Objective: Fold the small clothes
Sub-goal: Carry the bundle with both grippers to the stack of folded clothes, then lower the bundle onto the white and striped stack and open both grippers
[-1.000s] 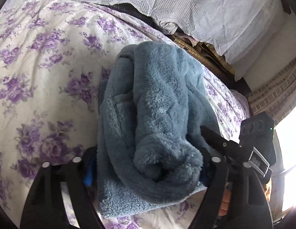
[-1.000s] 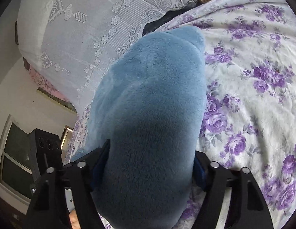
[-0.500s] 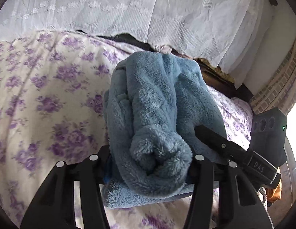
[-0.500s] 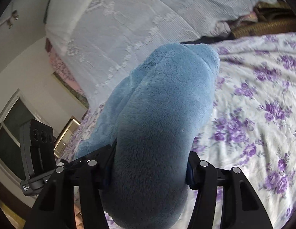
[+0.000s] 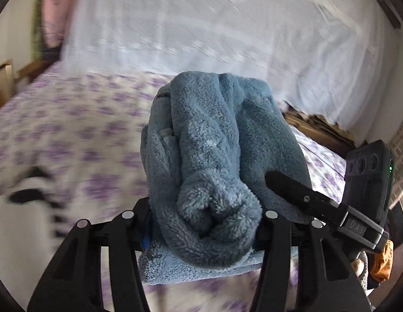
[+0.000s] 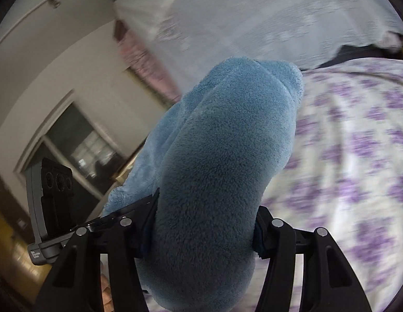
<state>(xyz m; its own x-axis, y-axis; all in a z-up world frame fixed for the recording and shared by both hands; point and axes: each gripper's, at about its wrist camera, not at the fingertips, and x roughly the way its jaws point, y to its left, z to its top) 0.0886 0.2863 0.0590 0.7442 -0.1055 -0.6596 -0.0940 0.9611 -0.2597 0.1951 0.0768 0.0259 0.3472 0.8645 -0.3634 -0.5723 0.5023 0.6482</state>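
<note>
A folded blue fleece garment (image 5: 214, 135) hangs in the air above the bed, carried as a thick bundle. In the left wrist view my left gripper (image 5: 205, 215) is shut on its rolled near end, pads pressed into the pile. In the right wrist view my right gripper (image 6: 204, 223) is shut on the smooth fat fold of the same garment (image 6: 235, 135). The two grippers clamp it from opposite sides. The right gripper's finger (image 5: 305, 197) shows against the bundle's right flank, and the left gripper's body (image 6: 56, 208) shows at lower left.
Below lies the bedspread with purple flowers (image 5: 71, 135) (image 6: 344, 156). A white lace cover (image 5: 201, 26) drapes behind it. A blurred black-and-white item (image 5: 32, 189) lies on the bed at left. A window (image 6: 79, 150) and wooden furniture (image 5: 4, 78) stand beyond.
Both grippers narrowed on the fleece bundle and lifted it off the bedspread. The views have tilted up toward the lace cover and the wall, and the background is now blurred.
</note>
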